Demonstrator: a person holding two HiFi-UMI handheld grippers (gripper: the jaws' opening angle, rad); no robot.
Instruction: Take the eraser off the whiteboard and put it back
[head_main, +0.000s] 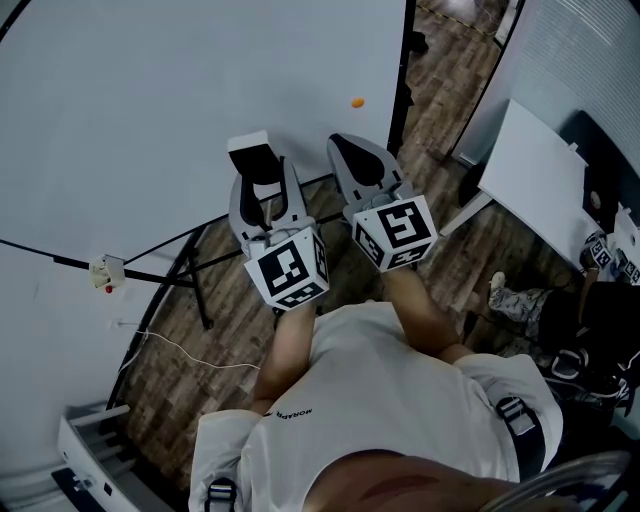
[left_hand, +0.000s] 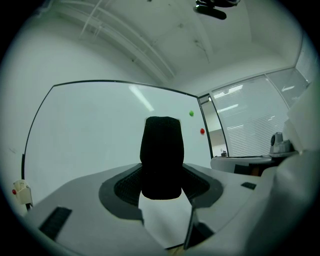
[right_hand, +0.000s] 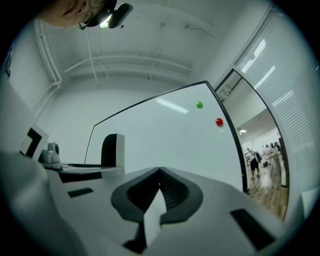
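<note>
Past the person's white shirt (head_main: 400, 400), the left gripper (head_main: 263, 180) clamps the eraser (head_main: 250, 145), which is off the whiteboard (head_main: 150, 100) and held close in front of it. The right gripper (head_main: 365, 165) is pinched together on nothing. To put the eraser back well, I'd press it flat against the board and let go only once it sits firm.

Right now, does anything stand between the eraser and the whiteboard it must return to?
Nothing visible does. The eraser, held in the left gripper, faces bare whiteboard; a green magnet and a red magnet sit aside.
</note>
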